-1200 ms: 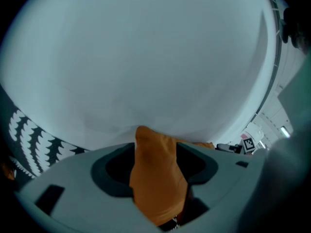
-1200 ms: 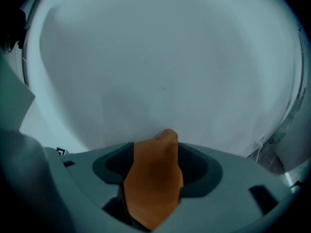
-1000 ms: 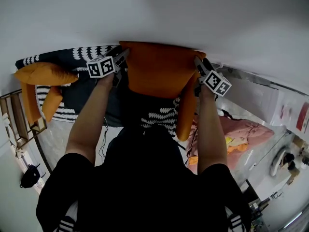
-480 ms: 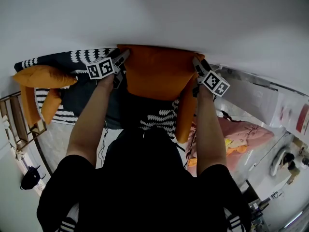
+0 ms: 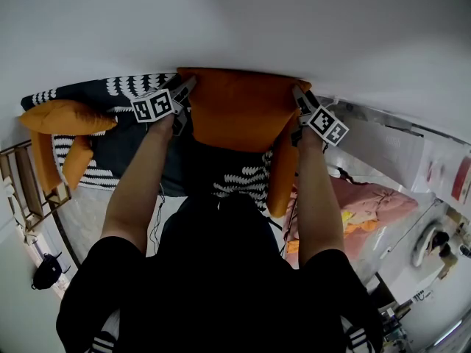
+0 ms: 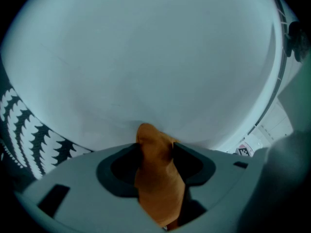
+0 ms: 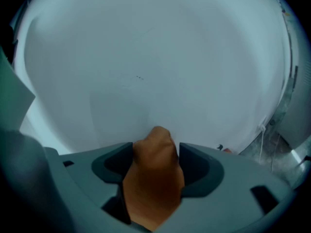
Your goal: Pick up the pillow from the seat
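An orange pillow (image 5: 239,109) hangs in front of the white wall, held up by its two upper corners. My left gripper (image 5: 187,88) grips the left corner. Its jaws have just been closing, and a bunched fold of orange fabric (image 6: 156,178) is pinched between them. My right gripper (image 5: 298,94) is shut on the right corner, where a wad of orange fabric (image 7: 153,178) fills the gap between its jaws. In both gripper views, only the wall shows beyond the pinched corners.
Below the pillow is a seat with a black-and-white patterned cover (image 5: 125,149). A second orange pillow (image 5: 66,115) rests at its left end. An orange cushion (image 5: 280,175) hangs at its right, a pink blanket (image 5: 372,204) lies beyond, and a wooden frame (image 5: 26,190) stands at far left.
The right gripper's marker cube has shifted slightly to the left. The pillow stays held between both grippers in nearly the same place.
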